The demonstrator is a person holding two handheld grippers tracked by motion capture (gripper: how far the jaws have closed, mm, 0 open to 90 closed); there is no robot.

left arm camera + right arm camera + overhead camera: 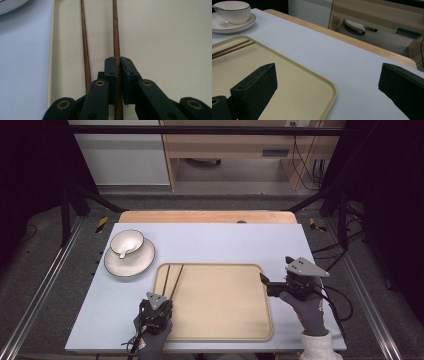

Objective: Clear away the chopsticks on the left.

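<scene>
Between the left gripper's jaws, one chopstick is pinched: jaws nearly fully closed, pads pressing on both its sides near its close end. Its long axis runs straight ahead from the jaws, in line with them, away across the tray. The second chopstick lies just outside the left jaw, near-parallel, not gripped; it is apart from the held one, and the gap narrows a little toward the far tips. Both sticks sit along the tray's left edge in the high view, tips pointing toward the bowl and saucer beyond the tray corner.

Left hand is clearly the nearer one; the gripper is low over the tray's near-left part, pointing forward along the sticks, wrist roughly level.

Right gripper: jaws wide apart, nothing between them. It is held at the tray's right rim, pointing left across the tray, right hand gloved and resting beside the rim. The chopsticks lie well off to its far left, side-on to its jaws.

Judgement: a lift of the held stick looks next; only one of the pair is caught, so the other would stay on the tray.
</scene>
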